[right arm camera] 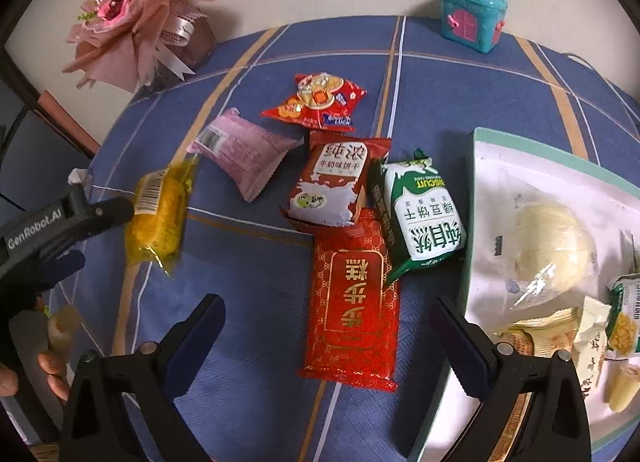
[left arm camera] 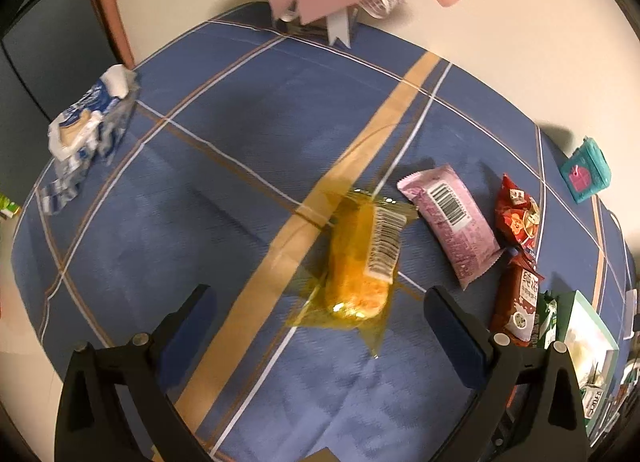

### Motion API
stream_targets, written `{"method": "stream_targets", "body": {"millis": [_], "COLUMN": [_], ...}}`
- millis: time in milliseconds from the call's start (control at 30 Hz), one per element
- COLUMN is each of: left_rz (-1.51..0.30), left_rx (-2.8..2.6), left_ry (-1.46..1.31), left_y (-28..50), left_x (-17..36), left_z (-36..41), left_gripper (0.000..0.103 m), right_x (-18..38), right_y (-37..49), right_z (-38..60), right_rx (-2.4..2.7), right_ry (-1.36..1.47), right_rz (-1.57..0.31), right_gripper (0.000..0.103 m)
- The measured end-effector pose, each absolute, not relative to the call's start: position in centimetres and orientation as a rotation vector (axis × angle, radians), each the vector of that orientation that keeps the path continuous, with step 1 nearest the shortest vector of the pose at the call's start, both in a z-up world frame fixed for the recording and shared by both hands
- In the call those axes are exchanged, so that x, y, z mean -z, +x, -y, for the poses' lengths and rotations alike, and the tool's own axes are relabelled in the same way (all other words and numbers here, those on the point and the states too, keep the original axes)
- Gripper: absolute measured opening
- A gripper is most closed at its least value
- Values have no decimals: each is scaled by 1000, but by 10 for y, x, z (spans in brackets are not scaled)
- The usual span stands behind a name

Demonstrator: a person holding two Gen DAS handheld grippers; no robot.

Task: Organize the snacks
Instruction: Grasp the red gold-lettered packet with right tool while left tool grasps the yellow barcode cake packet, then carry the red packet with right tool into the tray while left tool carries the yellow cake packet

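Blue plaid cloth (left arm camera: 200, 222) under glossy yellow packet (left arm camera: 362, 262); left tool (left arm camera: 320, 310) and right tool (right arm camera: 328, 326) wide open, empty

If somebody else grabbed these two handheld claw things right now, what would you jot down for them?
Left gripper: jaws open, empty, just short of the yellow snack on the blue tablecloth.
Right gripper: jaws open, empty, above the long red packet.
Done: a few snacks, including a clear-wrapped bun, already lie in the white tray on the right.
Left: the yellow snack, pink packet, three red packets and green biscuit pack are loose on the cloth.
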State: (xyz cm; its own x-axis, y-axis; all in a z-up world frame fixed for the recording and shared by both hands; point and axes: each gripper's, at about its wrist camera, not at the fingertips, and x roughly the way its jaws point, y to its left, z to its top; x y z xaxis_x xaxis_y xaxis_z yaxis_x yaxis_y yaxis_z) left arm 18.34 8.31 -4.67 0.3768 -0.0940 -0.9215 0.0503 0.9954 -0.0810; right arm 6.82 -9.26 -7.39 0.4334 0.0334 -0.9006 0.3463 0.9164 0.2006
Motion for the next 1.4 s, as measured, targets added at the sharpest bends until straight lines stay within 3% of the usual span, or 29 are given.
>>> {"method": "stream_targets", "body": {"millis": [100, 267, 367, 567, 633, 700, 1400], "left_rz": [-1191, -1192, -1195, -1221, -1217, -1210, -1115], "left_rx": [105, 105, 107, 132, 142, 145, 163], "left_ry": [-29, -8, 15, 55, 68, 86, 37], "left_y": [188, 195, 198, 198, 196, 195, 155], "left_x": [55, 65, 71, 83, 82, 81, 17], "left_z": [-77, -72, -69, -62, -59, -57, -65], "left_gripper": [103, 102, 95, 60, 47, 42, 40], "right_x": [80, 92, 98, 105, 105, 106, 68], "right_y": [71, 76, 77, 81, 81, 80, 60], "right_z": [93, 92, 89, 77, 75, 74, 62], "right_rx": [213, 231, 243, 294, 294, 292, 157], "right_ry": [380, 364, 332, 218, 210, 207, 296], "right_rz": [-1131, -1166, -1176, -1199, -1197, -1197, -1152], "right_gripper": [91, 85, 79, 59, 56, 51, 47]}}
